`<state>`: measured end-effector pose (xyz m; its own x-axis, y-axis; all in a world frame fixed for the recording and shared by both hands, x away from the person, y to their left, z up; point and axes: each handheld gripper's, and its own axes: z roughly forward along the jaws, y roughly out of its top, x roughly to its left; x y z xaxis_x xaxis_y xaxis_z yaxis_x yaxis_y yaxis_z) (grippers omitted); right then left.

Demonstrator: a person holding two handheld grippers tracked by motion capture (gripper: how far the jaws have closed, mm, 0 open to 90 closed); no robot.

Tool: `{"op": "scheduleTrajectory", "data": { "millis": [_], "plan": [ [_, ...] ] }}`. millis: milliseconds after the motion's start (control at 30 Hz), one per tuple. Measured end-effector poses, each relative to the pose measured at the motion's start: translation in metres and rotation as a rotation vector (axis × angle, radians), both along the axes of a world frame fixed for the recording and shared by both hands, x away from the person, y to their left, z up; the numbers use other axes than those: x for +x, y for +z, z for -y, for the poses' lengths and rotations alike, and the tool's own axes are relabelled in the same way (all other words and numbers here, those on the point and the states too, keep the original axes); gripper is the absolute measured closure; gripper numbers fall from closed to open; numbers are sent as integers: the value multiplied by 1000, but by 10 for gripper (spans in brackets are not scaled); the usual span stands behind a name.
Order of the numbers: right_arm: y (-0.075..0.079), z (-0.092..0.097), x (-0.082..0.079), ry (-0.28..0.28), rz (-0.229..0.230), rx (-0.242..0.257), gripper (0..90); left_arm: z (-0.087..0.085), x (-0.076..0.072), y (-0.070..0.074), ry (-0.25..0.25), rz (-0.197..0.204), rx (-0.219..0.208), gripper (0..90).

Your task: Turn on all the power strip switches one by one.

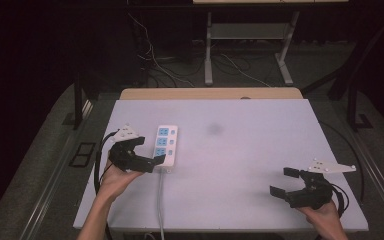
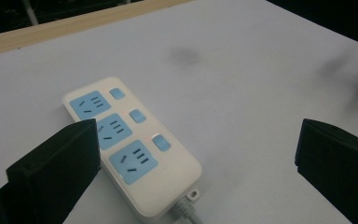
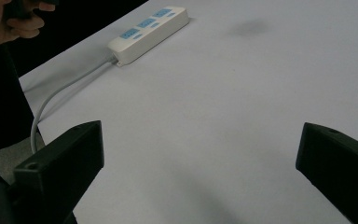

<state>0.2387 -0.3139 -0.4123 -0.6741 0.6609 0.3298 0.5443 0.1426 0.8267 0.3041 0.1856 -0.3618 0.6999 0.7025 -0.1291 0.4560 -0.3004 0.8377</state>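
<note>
- Left tongs (image 1: 146, 151) hang with jaws spread wide and empty, just beside the near end of the strip (image 1: 166, 145); right tongs (image 1: 286, 181), also spread and empty, sit well apart at the table's 4 o'clock.
- The strip, white with three blue sockets and three switches (image 2: 136, 115), lies flat at the table's 9 o'clock, long axis running 12 to 6, its cord (image 1: 160, 205) trailing off the near edge.
- Risk: a jaw tip may land on a socket face instead of a switch, since the two sit close together.
- Risk: a sideways nudge could skate the light strip over the smooth top; a snagged cord could drag it toward 6 o'clock.
- The table (image 1: 250, 150) is pale and matte, with a faint smudge (image 1: 214, 129) near centre.
- A dark room surrounds it: loose cables and a metal stand (image 1: 250, 47) at 12 o'clock.
</note>
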Motion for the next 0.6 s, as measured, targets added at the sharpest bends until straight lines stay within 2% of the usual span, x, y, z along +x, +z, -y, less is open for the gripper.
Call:
{"op": "scheduleTrajectory", "data": {
  "millis": [233,600],
  "plan": [
    [0,1,-1,-3,2,4,7,-2,-18,-15,-6,12,-19,0],
    [0,-1,-2,3,1,1,7,-7,-42,-34,3,24,-96,0]
  ]
}}
